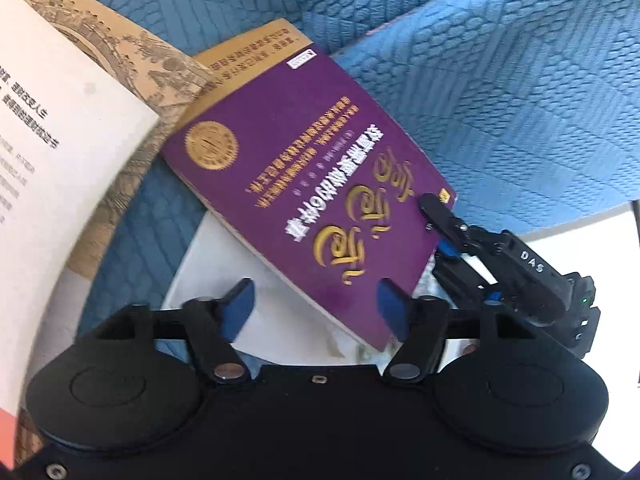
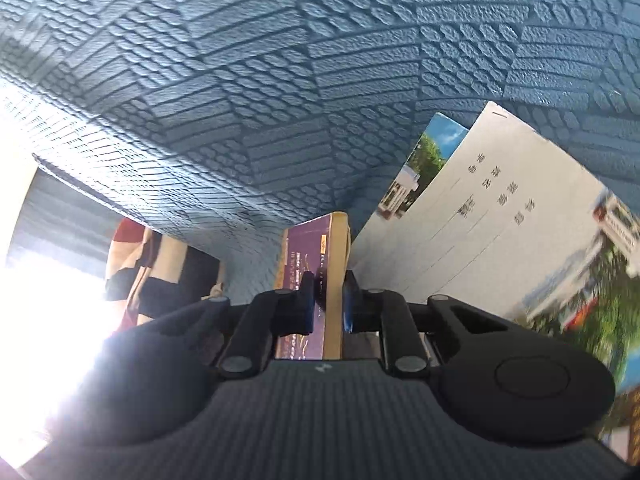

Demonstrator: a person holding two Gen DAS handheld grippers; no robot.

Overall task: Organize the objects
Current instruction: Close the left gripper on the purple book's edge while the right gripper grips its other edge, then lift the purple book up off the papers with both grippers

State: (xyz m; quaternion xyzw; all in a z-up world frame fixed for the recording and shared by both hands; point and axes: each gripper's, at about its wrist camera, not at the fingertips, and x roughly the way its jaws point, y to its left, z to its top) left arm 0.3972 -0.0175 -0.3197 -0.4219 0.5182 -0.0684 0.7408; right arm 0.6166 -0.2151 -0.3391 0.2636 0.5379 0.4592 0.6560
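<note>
Purple book (image 1: 304, 184), one of three on the blue cushion (image 1: 500, 92), sat clamped in the right gripper (image 2: 327, 300); left gripper (image 1: 316, 312) gaped empty.

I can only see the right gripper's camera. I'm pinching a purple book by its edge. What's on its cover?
Observer: The purple book has gold writing and a round gold seal on its cover.
Child: Is my other gripper holding it too?
Observer: No. The left gripper is open, near the book's lower edge. Only the right gripper pinches it, at a corner.
Child: What's under it?
Observer: Its far end overlaps a tan book, beside an open book with white pages.
</note>
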